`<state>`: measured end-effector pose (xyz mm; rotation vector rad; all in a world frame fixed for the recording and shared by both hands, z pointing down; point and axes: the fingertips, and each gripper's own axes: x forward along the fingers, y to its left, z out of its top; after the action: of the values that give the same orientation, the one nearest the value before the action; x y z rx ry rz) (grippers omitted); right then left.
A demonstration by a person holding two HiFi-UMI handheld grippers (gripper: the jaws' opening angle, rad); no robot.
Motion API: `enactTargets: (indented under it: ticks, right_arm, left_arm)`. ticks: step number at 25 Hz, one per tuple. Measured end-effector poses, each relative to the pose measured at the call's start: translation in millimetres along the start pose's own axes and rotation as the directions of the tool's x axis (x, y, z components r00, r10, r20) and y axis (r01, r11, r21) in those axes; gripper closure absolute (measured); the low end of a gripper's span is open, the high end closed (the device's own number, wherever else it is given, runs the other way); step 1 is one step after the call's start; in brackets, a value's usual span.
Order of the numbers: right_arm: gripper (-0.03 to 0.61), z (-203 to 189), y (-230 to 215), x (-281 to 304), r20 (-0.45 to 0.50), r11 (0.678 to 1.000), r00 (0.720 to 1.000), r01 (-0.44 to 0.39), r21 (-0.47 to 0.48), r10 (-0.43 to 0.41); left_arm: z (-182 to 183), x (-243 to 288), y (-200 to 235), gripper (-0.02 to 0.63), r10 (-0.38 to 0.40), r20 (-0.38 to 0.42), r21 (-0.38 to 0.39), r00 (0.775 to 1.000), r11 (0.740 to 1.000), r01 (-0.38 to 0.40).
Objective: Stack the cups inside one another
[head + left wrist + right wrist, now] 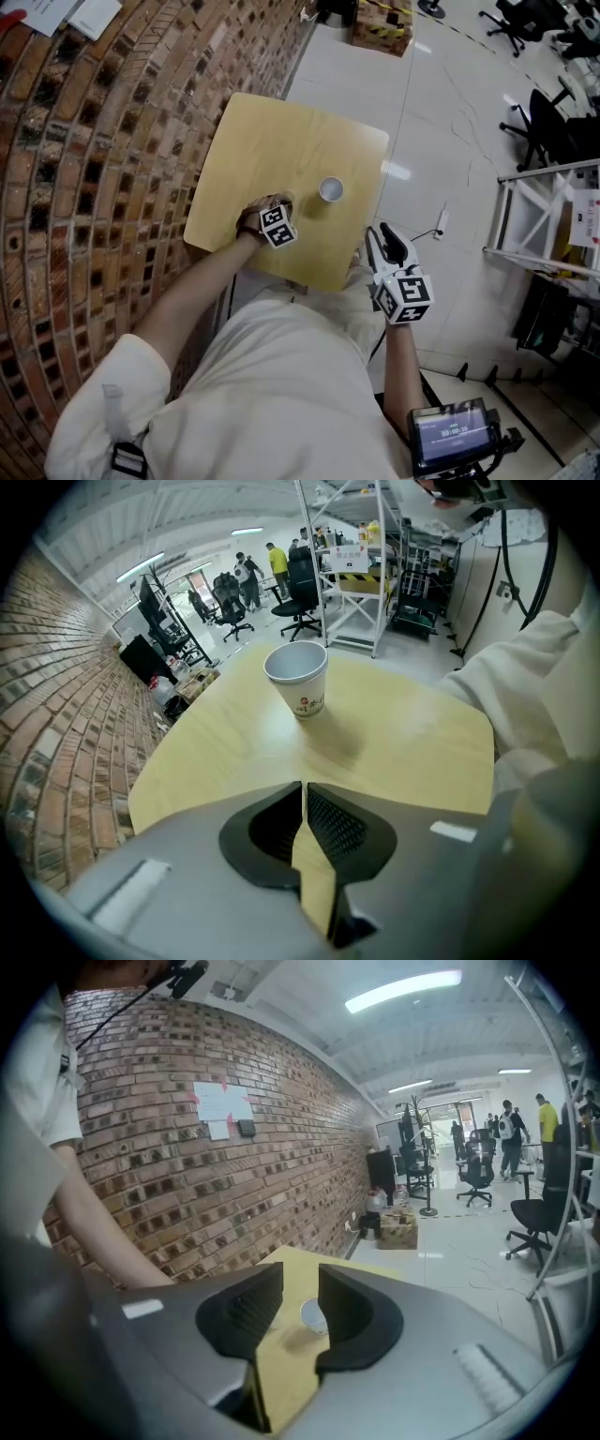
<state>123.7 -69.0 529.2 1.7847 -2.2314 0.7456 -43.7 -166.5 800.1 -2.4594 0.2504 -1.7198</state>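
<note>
One white paper cup (330, 189) stands upright and empty on the square wooden table (272, 141), right of its middle. My left gripper (278, 204) points steeply down over the table just left of the cup. In the left gripper view its jaws (304, 785) are shut tip to tip with nothing between them, and the cup (298, 677) stands a short way ahead. My right gripper (380, 234) hovers at the table's near right edge, open and empty. In the right gripper view the cup (312, 1316) shows far off through the gap between the jaws (300, 1283).
A brick wall (84, 159) runs along the table's left side. White tiled floor (450, 112) lies to the right, with a metal rack (548, 220), office chairs (544, 122) and a cardboard box (382, 26) farther off. A small screen device (453, 436) sits at the bottom right.
</note>
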Motion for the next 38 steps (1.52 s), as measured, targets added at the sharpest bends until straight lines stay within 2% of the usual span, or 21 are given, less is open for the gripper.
enactTargets:
  ticks: [9, 15, 18, 21, 29, 32, 38]
  right_arm:
    - [0.468, -4, -9, -6, 0.002, 1.000, 1.000, 0.010, 0.017, -0.010]
    - [0.468, -10, -14, -7, 0.001, 0.999, 1.000, 0.012, 0.033, -0.012]
    - [0.468, -14, -14, -5, -0.004, 0.999, 1.000, 0.009, 0.040, -0.009]
    - [0.468, -13, -12, -2, 0.000, 0.999, 1.000, 0.005, 0.044, -0.005]
    - [0.468, -6, -11, 10, 0.007, 0.999, 1.000, -0.010, 0.036, 0.009]
    - [0.468, -4, -13, 14, 0.008, 0.999, 1.000, -0.010, 0.035, 0.010]
    - [0.468, -4, -21, 20, -0.007, 0.999, 1.000, -0.002, 0.041, 0.002]
  left_arm:
    - [39, -36, 13, 0.577, 0.029, 0.104, -0.070, 0.994, 0.997, -0.021]
    - [78, -75, 30, 0.577, 0.090, 0.205, -0.147, 0.975, 0.987, -0.061]
    - [88, -91, 37, 0.577, 0.119, 0.233, -0.195, 0.965, 0.978, -0.073]
    - [98, -102, 42, 0.577, 0.132, 0.253, -0.210, 0.959, 0.974, -0.079]
    - [129, -121, 48, 0.577, 0.124, 0.309, -0.152, 0.943, 0.985, -0.080]
    - [139, -122, 44, 0.577, 0.100, 0.313, -0.121, 0.945, 0.991, -0.065]
    - [154, -110, 28, 0.577, 0.028, 0.292, -0.005, 0.956, 1.000, -0.028]
